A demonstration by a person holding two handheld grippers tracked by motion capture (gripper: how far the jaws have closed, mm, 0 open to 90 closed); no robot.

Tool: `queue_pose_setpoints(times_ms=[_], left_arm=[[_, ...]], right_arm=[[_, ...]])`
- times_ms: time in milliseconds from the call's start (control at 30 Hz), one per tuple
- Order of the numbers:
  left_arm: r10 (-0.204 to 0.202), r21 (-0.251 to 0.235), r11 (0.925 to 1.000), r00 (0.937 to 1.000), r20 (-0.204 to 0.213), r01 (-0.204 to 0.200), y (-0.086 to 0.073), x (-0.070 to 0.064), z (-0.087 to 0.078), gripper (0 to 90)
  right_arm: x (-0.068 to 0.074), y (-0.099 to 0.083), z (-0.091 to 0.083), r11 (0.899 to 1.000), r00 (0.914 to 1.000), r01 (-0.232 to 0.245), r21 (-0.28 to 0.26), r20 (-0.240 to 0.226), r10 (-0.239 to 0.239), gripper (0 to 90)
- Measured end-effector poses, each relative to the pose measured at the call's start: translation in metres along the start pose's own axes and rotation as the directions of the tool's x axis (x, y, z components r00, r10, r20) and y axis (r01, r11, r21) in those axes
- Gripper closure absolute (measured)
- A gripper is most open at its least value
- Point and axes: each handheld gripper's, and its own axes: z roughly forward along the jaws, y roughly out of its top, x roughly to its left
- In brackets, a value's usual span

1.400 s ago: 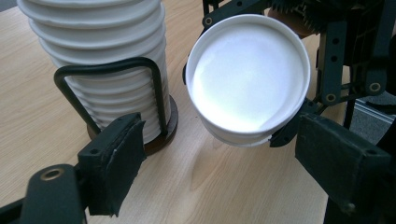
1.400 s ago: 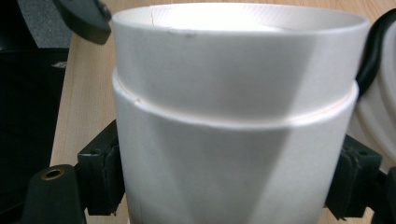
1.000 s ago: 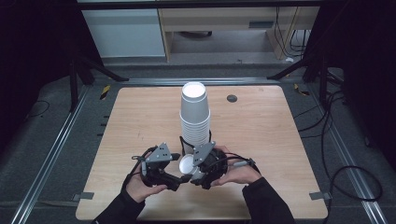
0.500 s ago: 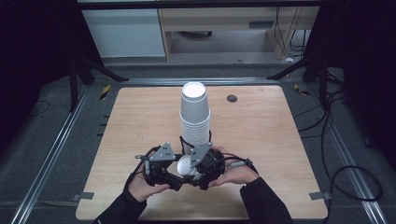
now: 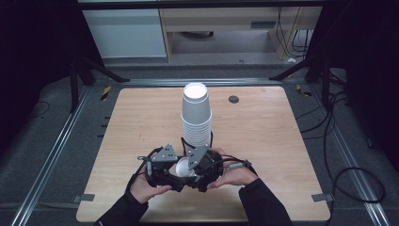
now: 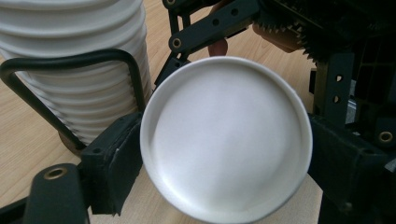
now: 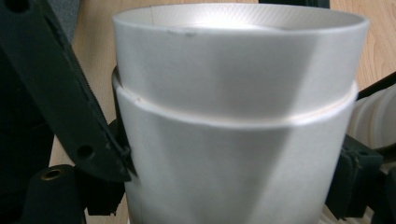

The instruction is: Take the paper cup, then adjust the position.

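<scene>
Both grippers, left [image 5: 170,170] and right [image 5: 201,165], stay clamped on nested white paper cups [image 5: 184,167], edging nearer the tall white cup stack [image 5: 196,115] (barely a nudge), likely separating them.

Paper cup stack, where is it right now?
The paper cup stack stands upside down mid-table in the high view, just beyond the left gripper and right gripper.

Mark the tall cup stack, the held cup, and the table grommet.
cup stack [image 5: 196,113], high view, side wall of the upper cups.
held cup [image 6: 226,140], left gripper view, middle of its round bottom.
grommet [image 5: 234,99], high view, centre of the dark disc on the table.
</scene>
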Motion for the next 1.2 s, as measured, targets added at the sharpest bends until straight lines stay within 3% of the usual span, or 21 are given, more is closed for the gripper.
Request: queue_pose_setpoints(times_ms=[100, 933, 1200], left_arm=[[-0.008, -0.010, 0.9999, 0.9999, 0.008, 0.008, 0.0001, 0.0002, -0.0013, 21.0], [-0.035, 0.003, 0.9994, 0.9991, 0.025, 0.035, 0.0028, 0.0015, -0.0060, 23.3], [-0.030, -0.007, 0.9995, 0.9995, 0.014, 0.030, 0.0038, 0.0011, -0.0081, 23.4]], right_arm=[[-0.0013, 0.0010, -0.0005, 1.000, 1.0000, 0.000, 0.000, 0.004, 0.000, 17.7], [-0.0004, 0.0016, -0.0010, 1.000, 0.9999, -0.014, -0.014, -0.001, 0.014, 15.6], [-0.0012, -0.0004, -0.0034, 0.999, 0.9992, -0.037, -0.021, 0.012, 0.038, 8.9]])
